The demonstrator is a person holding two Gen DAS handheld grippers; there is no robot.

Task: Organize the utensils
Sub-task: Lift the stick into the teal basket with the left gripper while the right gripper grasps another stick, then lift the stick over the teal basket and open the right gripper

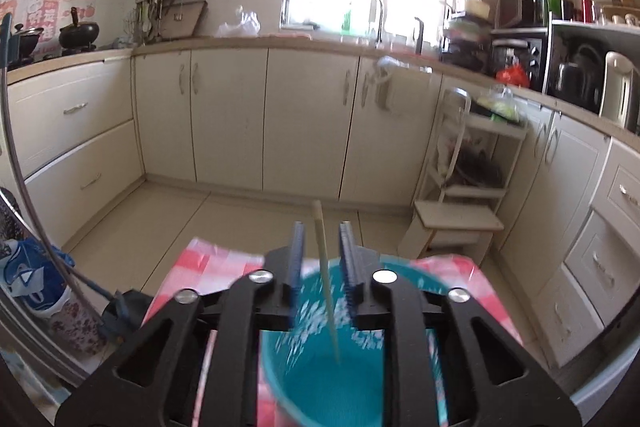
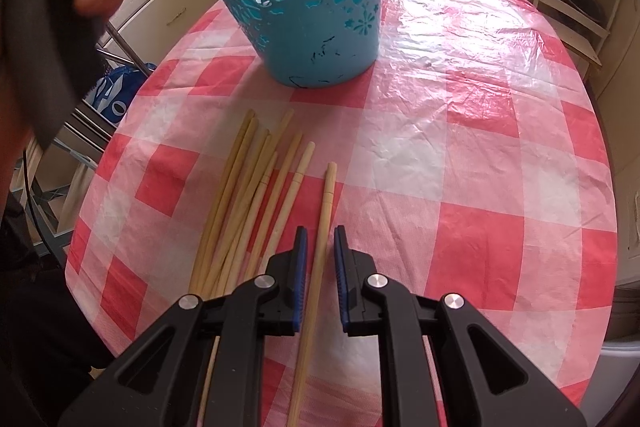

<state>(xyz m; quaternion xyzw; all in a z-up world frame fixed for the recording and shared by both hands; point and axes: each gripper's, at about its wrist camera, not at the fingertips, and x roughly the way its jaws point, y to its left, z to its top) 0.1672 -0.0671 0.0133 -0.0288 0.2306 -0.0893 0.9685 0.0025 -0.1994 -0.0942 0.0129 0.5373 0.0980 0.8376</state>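
Little can be read. At about ten o'clock in the left wrist view, a wall poster behind the stove carries red and white Chinese characters — too blurred to make out. The blue bag bears white marks — illegible.

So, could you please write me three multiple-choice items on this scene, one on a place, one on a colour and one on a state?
1. The holder stands on: A the checked tablecloth; B the floor; C a shelf.
2. The holder is: A yellow; B teal; C black.
3. The right gripper is: A shut on a spoon; B shut on a fork; C open around a lying chopstick.
Answers: A, its base rests on the pink-and-white cloth; B, its pierced wall is teal; C, gaps show between both pads and the chopstick.
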